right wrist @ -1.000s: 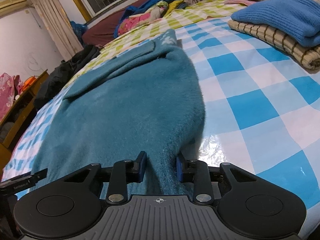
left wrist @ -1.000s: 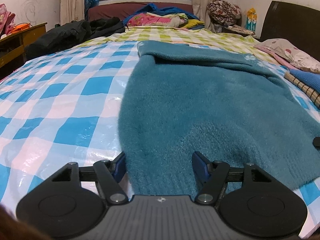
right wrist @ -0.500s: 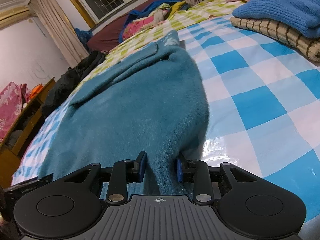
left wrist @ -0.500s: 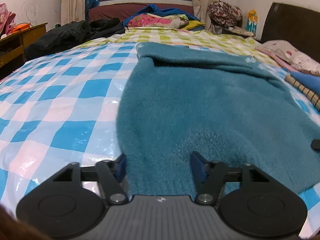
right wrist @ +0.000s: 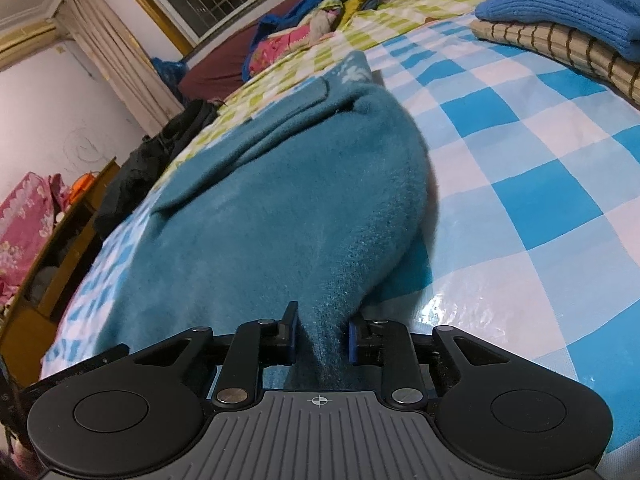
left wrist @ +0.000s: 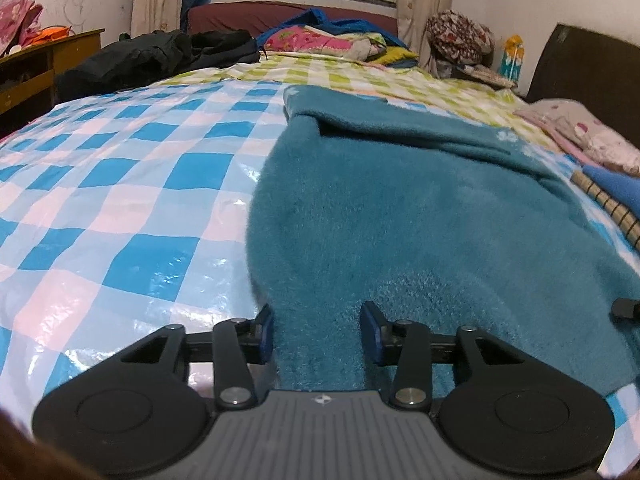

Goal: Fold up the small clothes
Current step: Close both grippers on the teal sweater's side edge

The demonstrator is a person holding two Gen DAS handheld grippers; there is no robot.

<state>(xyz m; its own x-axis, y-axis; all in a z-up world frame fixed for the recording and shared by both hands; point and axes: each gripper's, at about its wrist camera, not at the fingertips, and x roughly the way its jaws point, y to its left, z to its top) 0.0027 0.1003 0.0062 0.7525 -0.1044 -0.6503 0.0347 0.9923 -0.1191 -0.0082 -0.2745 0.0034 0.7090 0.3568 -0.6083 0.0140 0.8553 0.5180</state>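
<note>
A fluffy teal sweater (left wrist: 400,208) lies spread on the blue-and-white checked bed cover (left wrist: 120,208), hem towards me. My left gripper (left wrist: 318,334) straddles the hem near its left corner. Its jaws are closing, and the cloth between them lies loose, not pinched. In the right wrist view the same sweater (right wrist: 280,200) rises in a ridge into my right gripper (right wrist: 322,336). That gripper's jaws are still closing, and its pads squeeze the hem by the right corner. A bit of the right gripper (left wrist: 626,308) shows at the left view's edge.
A folded stack, a blue knit on a plaid piece (right wrist: 560,20), sits on the bed to the right. Black clothes (left wrist: 160,56) and bright bedding (left wrist: 320,38) lie at the far end. A wooden desk (left wrist: 40,68) stands left and a dark headboard (left wrist: 592,76) right.
The left jaws have drawn in around the hem. The right jaws have tightened slightly on the cloth, and the sweater's right edge stands a little higher.
</note>
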